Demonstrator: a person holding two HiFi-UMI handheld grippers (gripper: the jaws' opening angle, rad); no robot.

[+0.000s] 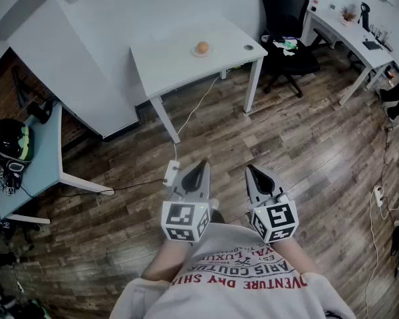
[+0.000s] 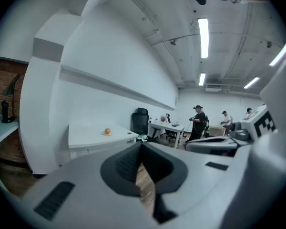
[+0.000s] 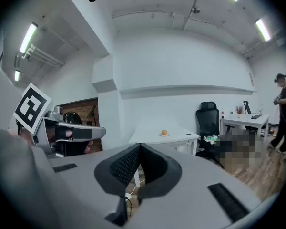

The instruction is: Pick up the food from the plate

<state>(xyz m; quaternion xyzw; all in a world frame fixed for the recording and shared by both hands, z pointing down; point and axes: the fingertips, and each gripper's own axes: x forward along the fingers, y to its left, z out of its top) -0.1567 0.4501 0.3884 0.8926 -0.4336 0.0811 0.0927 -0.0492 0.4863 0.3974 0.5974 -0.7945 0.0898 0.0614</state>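
A small orange round food [image 1: 202,47] sits on a little plate [image 1: 201,53] near the middle of a white table [image 1: 173,62], far ahead of me. It also shows as an orange dot, the food [image 2: 107,131], in the left gripper view and, the food [image 3: 164,132], in the right gripper view. My left gripper [image 1: 199,169] and right gripper [image 1: 251,171] are held close to my body over the wooden floor, side by side, pointing toward the table. Both have their jaws shut with nothing between them.
A black office chair [image 1: 287,18] stands right of the table, beside a white desk [image 1: 349,32]. A light blue table [image 1: 33,158] with a helmet [image 1: 10,141] is at the left. A cable and power strip [image 1: 171,173] lie on the floor. People stand far off at the right.
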